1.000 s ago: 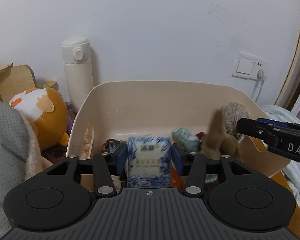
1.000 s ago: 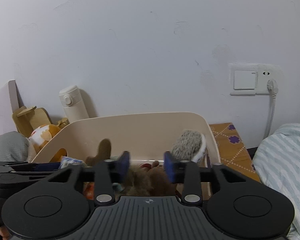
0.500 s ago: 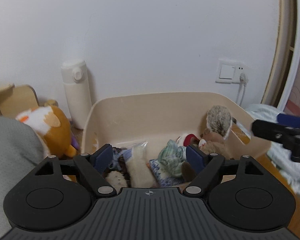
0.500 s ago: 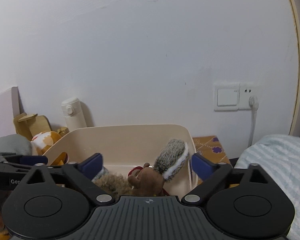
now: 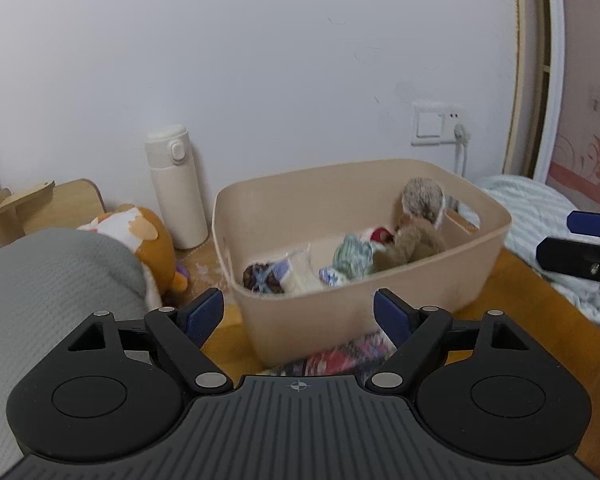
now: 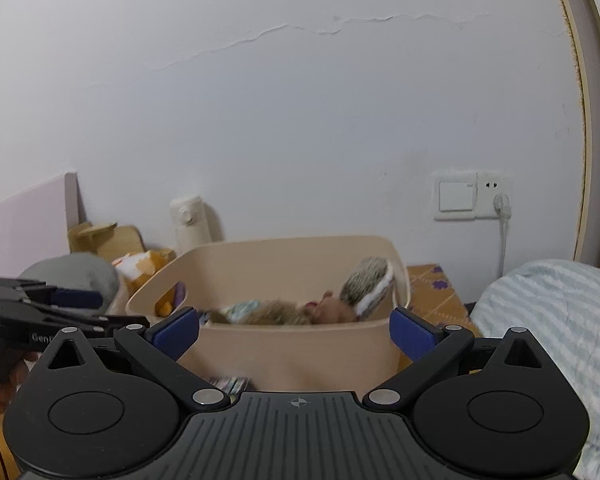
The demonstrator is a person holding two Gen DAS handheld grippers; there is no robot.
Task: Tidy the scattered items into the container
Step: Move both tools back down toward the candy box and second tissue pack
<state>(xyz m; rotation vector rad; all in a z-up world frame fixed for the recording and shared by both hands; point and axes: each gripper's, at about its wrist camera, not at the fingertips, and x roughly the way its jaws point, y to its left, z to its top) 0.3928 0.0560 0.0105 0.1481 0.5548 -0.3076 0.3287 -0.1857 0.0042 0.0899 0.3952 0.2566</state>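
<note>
1. A gray blanket (image 5: 40, 280) lies far left, with a wooden stand (image 5: 44, 208) behind it.
2. An orange and white stuffed toy (image 5: 140, 236) sits just beside the blanket, outside the box.
3. A tall white bottle (image 5: 176, 188) stands upright against the wall, between the stuffed toy and the box.
4. The left claw (image 5: 298, 314) is wide open and holds nothing. Its blue pads (image 5: 204, 314) are far apart, in front of the box.
5. The tan box (image 5: 340, 316) sits on the wooden tabletop (image 5: 512, 304). The task's things are inside it.
6. In the box, from the left, there is a dark brown fuzzy thing (image 5: 260, 278), then a clear bag (image 5: 300, 268), then a green and white striped cloth toy (image 5: 352, 254).
7. On the right side of the box a brown squirrel toy (image 5: 416, 240) lies with its gray bushy tail (image 5: 422, 200) sticking up near the wall of the box. Something red (image 5: 381, 235) shows beside it.
8. A colorful flat thing (image 5: 340, 356) lies on the tabletop just in front of the box. It is too blurry to name.
9. The right claw (image 6: 296, 332) is wide open too and holds nothing. It sits in front of the box.
10. A white switch and plug (image 6: 472, 196) are on the wall to the right.
11. A blue and white striped blanket (image 6: 548, 312) lies far right.
</note>
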